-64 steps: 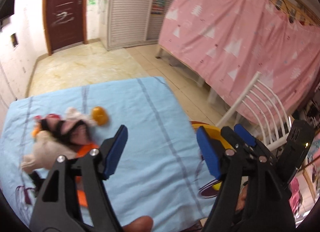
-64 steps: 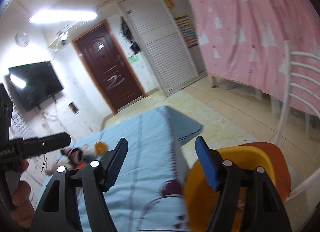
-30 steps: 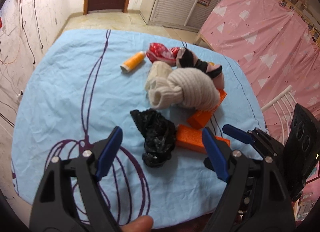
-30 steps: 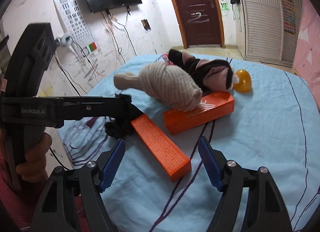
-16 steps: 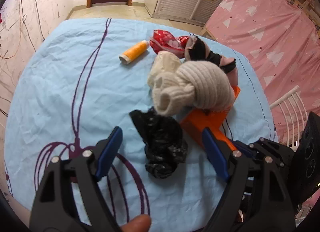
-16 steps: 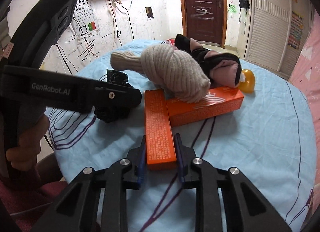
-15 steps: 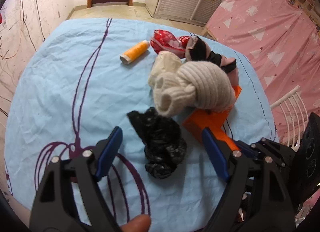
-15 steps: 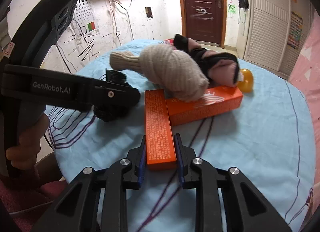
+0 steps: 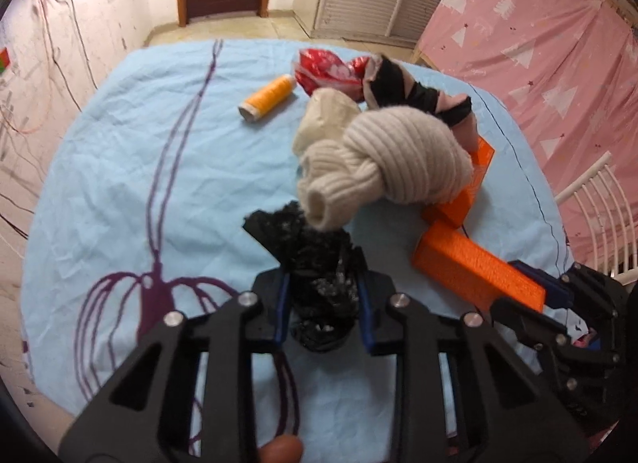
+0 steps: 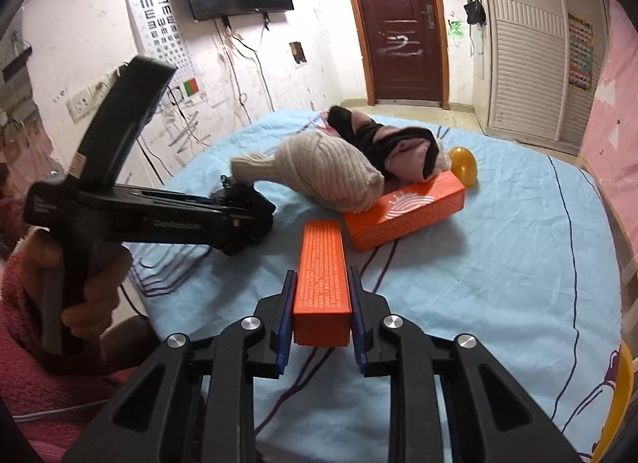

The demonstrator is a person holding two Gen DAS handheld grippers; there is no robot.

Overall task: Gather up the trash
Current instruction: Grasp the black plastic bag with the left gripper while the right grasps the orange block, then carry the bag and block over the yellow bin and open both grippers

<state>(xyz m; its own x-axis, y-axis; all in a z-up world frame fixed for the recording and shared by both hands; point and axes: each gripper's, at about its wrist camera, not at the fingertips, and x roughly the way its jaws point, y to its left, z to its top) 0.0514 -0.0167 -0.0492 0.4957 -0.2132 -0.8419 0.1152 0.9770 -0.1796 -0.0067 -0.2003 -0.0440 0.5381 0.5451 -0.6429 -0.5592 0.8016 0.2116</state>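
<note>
Left wrist view: left tool pinches black bag, near worktop's front edge; soft, light, crushable. Right tool clamps orange box at its end; stiff, light, likely slick.

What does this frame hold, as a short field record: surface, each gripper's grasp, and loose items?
surface: table under light blue cloth
left gripper: shut on black plastic bag
right gripper: shut on narrow orange box
second orange box: lying flat, knotted cream sock resting on it
other items: pink and black sock bundle, orange thread spool, red wrapper
</note>
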